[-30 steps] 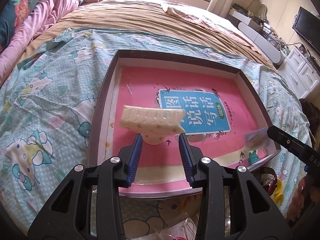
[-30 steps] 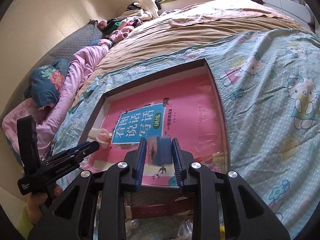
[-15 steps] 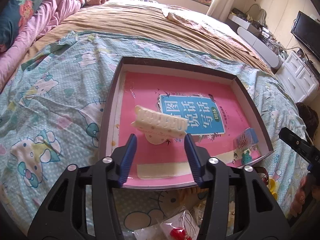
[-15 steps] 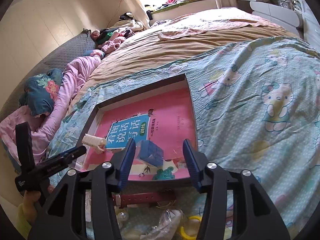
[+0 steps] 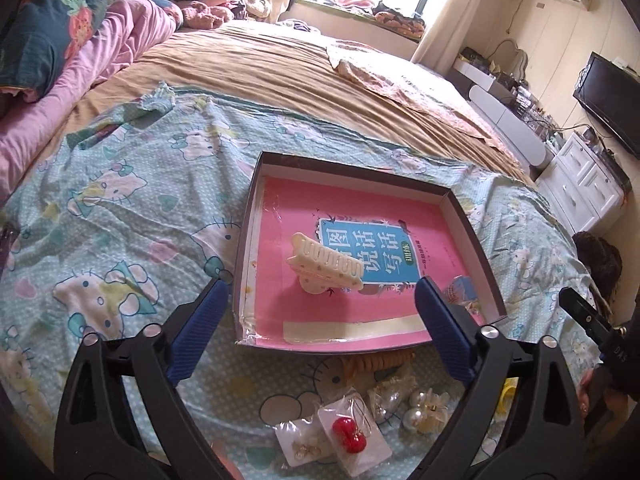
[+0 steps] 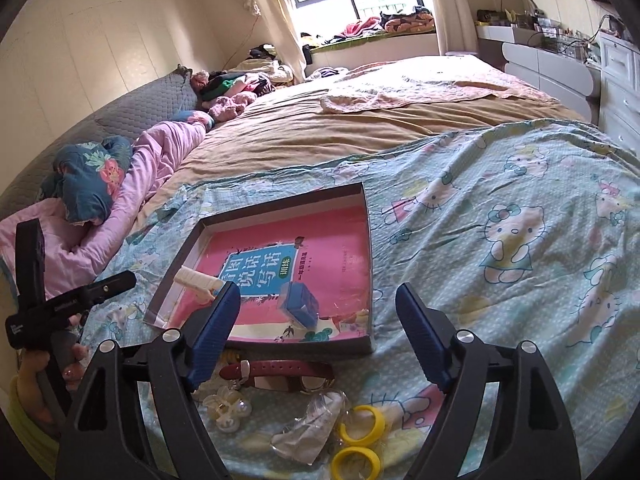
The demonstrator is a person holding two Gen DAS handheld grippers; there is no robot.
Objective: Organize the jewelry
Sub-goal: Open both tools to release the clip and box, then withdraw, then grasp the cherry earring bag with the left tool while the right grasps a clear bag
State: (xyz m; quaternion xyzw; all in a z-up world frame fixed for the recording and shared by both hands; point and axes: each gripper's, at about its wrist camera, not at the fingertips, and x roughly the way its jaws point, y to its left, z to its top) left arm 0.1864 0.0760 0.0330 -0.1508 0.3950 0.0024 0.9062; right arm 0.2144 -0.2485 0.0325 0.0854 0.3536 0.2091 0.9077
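A shallow dark tray with a pink printed floor lies on the cartoon-cat bedspread. Inside it rest a cream hair claw near the front left and a small blue box near the front right. My left gripper hovers above the tray's near edge; its jaws are opening and nothing is between them. My right gripper hangs over the near right corner of the tray; its jaws are opening too, and the blue box lies free below them. The claw also shows in the right wrist view.
Loose pieces lie on the bedspread in front of the tray: bagged red earrings, pearl clips, an orange coil tie, a red-strapped watch, yellow rings and a plastic bag. A pink quilt lies at the left.
The left gripper let go of the cream claw and the right gripper let go of the blue box; both now lie in the tray. Both grippers opened wide and drew back and upward.
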